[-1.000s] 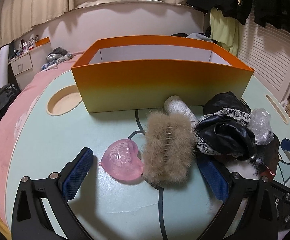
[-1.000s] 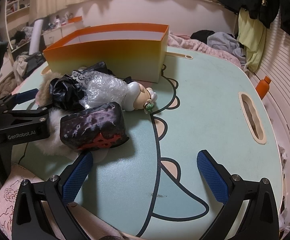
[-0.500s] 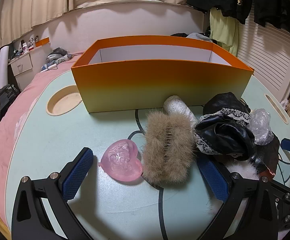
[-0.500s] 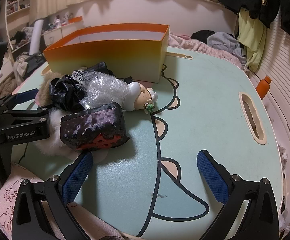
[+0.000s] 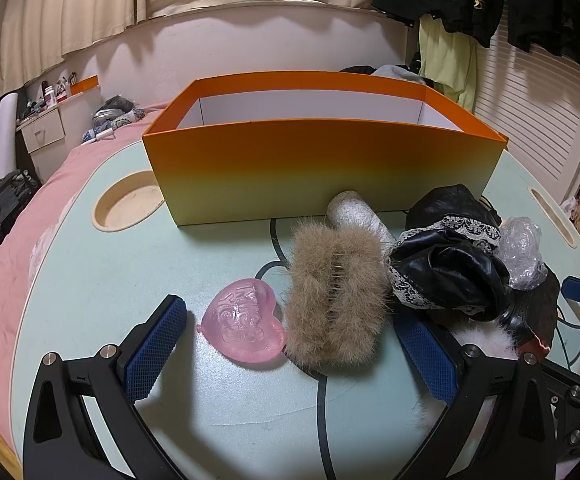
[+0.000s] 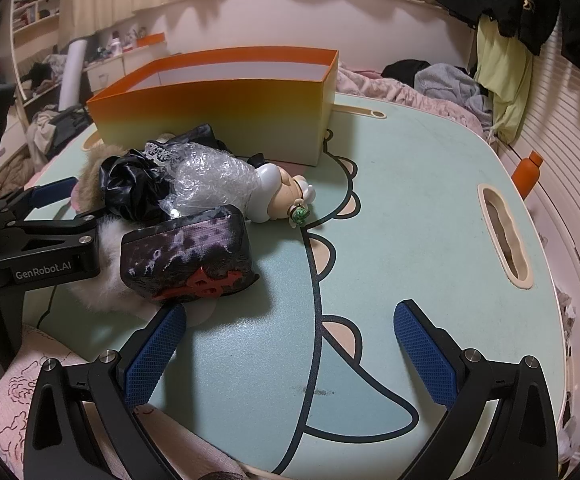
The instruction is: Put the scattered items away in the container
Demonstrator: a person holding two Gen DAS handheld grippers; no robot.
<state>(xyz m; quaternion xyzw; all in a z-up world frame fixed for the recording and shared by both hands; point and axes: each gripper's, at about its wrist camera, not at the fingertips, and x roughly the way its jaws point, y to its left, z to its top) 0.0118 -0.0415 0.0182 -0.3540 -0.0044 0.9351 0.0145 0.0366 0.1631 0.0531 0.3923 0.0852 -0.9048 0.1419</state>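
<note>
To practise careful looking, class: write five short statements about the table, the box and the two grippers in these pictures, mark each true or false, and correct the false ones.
1. The orange box stands open at the top. True.
2. The pink heart lies inside the box. False: it lies on the table, beside the furry hair claw.
3. The left gripper is open. True.
4. The right gripper is shut on the figurine. False: it is open and holds nothing.
5. Bubble wrap lies against the figurine. True.

A glossy translucent pink plastic heart [image 5: 246,326] lies beside a fluffy tan fur clip [image 5: 336,296] and shiny black lace-trimmed cloth [image 5: 446,268].
</note>
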